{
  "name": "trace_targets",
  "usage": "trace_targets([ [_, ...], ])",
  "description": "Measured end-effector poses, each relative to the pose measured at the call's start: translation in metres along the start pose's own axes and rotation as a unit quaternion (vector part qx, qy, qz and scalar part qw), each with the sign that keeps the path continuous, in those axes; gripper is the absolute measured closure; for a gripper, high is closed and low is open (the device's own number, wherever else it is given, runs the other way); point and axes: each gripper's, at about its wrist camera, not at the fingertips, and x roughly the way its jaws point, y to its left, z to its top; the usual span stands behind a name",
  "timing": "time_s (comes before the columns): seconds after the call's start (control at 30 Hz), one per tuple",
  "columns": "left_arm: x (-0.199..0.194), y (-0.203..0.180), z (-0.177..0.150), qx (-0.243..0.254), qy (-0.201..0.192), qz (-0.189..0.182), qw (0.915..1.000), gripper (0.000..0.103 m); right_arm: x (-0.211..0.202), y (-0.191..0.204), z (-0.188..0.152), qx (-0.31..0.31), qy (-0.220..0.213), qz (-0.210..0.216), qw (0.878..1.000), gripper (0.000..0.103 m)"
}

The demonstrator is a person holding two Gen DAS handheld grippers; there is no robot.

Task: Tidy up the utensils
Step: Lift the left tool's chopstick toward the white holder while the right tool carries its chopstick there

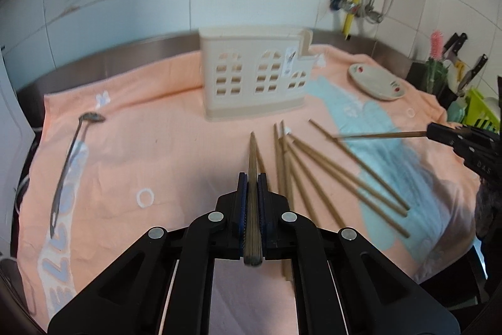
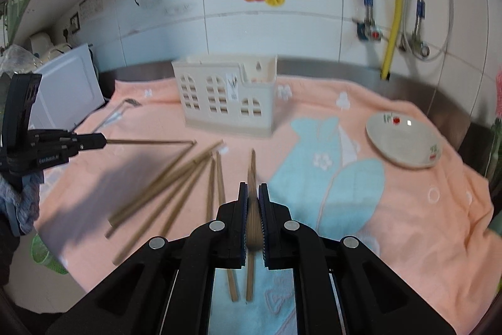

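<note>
My left gripper (image 1: 252, 178) is shut on a wooden chopstick (image 1: 252, 165) that points forward at the cream utensil holder (image 1: 254, 77). My right gripper (image 2: 252, 189) is shut on another chopstick (image 2: 252, 175), held above the towel. Each gripper shows in the other's view, the right gripper (image 1: 431, 132) at the right edge and the left gripper (image 2: 102, 142) at the left edge. Several loose chopsticks (image 1: 313, 175) lie fanned on the towel, also in the right wrist view (image 2: 175, 181). A metal spoon (image 1: 67, 165) lies at the left. The holder (image 2: 229, 96) stands at the back.
A small white plate (image 1: 376, 80) sits at the right on the peach towel (image 1: 157, 146); it also shows in the right wrist view (image 2: 404, 143). Knives (image 1: 470, 71) and a green rack (image 1: 480, 112) stand at the far right. A white appliance (image 2: 66, 90) stands at the left. Pipes (image 2: 395, 5) run down the tiled wall.
</note>
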Motion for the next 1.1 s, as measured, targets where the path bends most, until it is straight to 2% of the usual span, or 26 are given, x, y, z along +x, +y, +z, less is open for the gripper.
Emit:
trace_targets([
  [0.3,-0.015,-0.005,0.028,0.007,-0.016,0.003,0.9998,0.098,-0.004,0.002,0.052,-0.018,-0.007,0.007,1.0,0.096],
  [0.63,-0.03,-0.01,0.079,0.022,-0.039,0.009,0.999,0.098,-0.011,-0.001,0.143,-0.037,-0.03,0.011,0.999,0.096],
  [0.9,-0.06,-0.01,0.131,0.036,-0.086,0.014,0.9956,0.098,0.004,-0.001,0.204,-0.042,-0.051,-0.004,0.998,0.096],
  [1.1,-0.077,-0.007,0.173,0.035,-0.124,0.019,0.9915,0.098,0.032,-0.003,0.225,-0.033,-0.043,-0.012,0.998,0.096],
])
